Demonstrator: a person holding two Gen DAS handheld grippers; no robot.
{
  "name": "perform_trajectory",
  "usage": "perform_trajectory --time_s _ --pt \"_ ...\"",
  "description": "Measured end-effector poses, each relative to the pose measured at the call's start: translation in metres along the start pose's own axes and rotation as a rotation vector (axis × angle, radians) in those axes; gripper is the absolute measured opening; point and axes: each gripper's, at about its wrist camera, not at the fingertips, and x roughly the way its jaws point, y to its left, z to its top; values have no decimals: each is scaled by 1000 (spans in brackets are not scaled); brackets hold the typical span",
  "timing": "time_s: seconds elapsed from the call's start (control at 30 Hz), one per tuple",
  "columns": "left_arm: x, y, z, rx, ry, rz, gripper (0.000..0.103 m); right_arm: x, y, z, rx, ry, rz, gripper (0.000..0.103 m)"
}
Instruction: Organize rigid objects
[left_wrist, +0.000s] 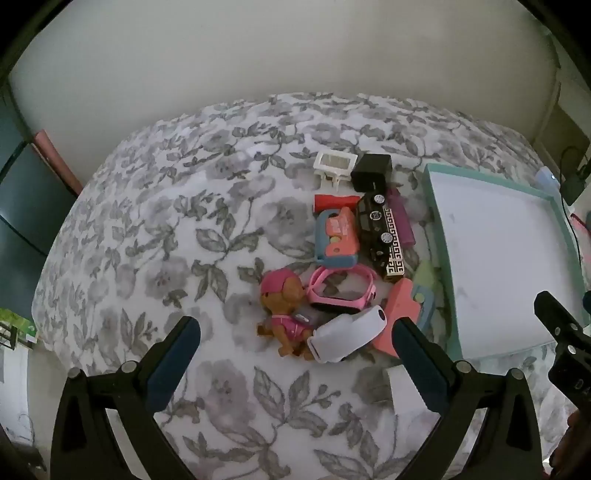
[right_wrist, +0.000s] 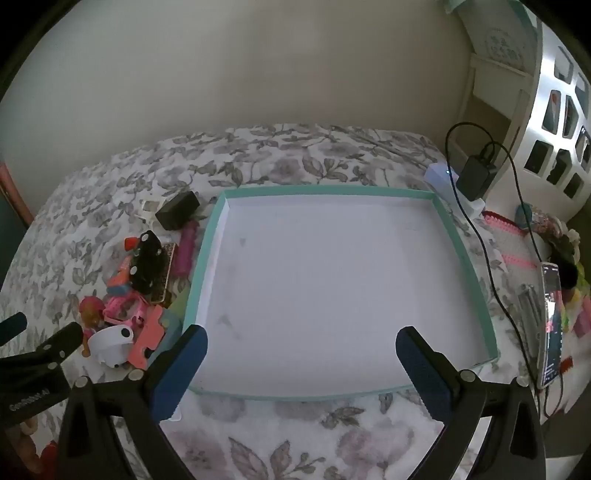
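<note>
Toys wait in a heap on a floral bedspread (left_wrist: 147, 229) as two hand-held grippers hang above them, both pointing steeply downward. The left gripper (left_wrist: 295, 332), low in its own view, stands with its tongs wide apart and nothing between them; the right gripper (right_wrist: 301, 343), low in the right wrist view, is equally spread and empty over the tray.

The pile sits centre-right in the left view, just beside the tray's left wall. Nearest the tongs lie a white plastic piece (left_wrist: 347, 332) and a dog figurine in a pink cap (left_wrist: 284, 314); behind them are a pink watch-like band (left_wrist: 341, 288), a pink-and-blue toy camera (left_wrist: 336, 238), a black toy car (left_wrist: 376, 229) and a black block (left_wrist: 371, 171).

All look like light, hard plastic: stiff enough to pinch firmly, probably slick on rounded faces. The figurine's narrow torso and the car's flat sides seem the surest holds; the band's thin loop may twist away.

The teal-rimmed tray (right_wrist: 207, 266), filling the middle of the right view, holds nothing yet, its white floor bare.
</note>
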Motion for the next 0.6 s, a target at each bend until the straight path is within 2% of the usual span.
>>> perform_trajectory --time_s 0.6 --pt "0 2 -1 -7 11 -8 103 -1 2 0 0 7 -5 103"
